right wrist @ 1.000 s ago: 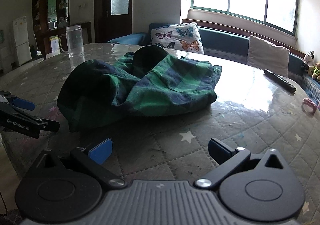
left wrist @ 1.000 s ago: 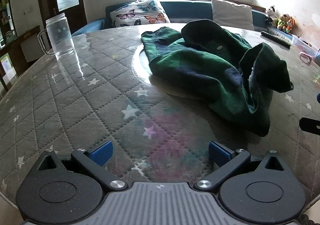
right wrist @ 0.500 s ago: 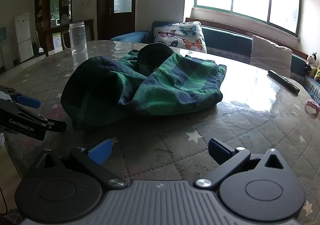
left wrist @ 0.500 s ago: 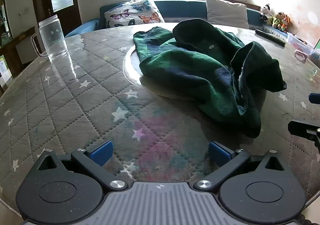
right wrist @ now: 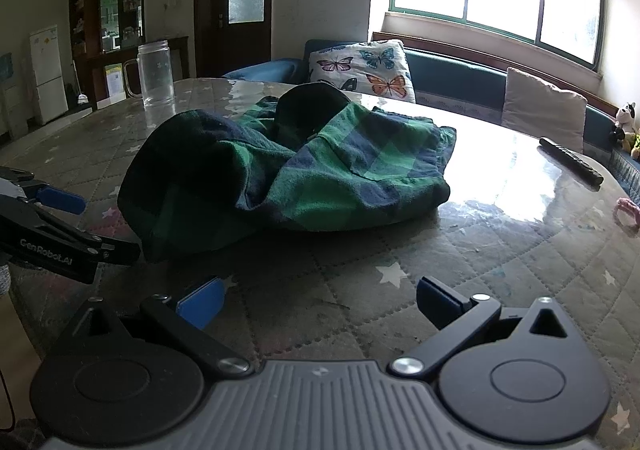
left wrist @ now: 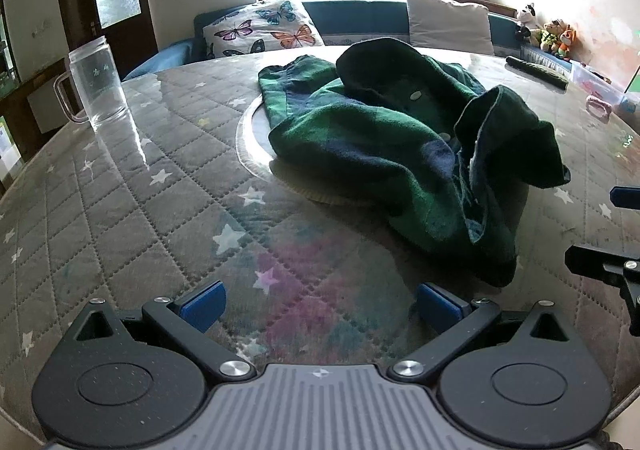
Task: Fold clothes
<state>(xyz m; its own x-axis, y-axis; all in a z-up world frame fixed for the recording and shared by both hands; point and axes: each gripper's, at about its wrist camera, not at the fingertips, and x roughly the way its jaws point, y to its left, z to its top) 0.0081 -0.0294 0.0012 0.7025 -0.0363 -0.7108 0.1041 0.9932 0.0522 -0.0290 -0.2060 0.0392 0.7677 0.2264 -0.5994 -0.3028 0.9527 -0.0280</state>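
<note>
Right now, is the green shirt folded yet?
Not yet. Nothing looks folded: the green plaid shirt lies in a crumpled heap on the table. Both tools, left and right, are open and empty near it. Spreading it out and all the folding remain.

- The shirt is a green and navy plaid, darker in its shaded folds.
- The desk has a grey quilted diamond cover with pale stars and a pink and teal blotch.
- The fingers carry blue pads on black arms.
- The cushion, upper centre, is white with coloured butterflies.
- The mug, upper left, is clear.
- The remote, at right, is black.
</note>
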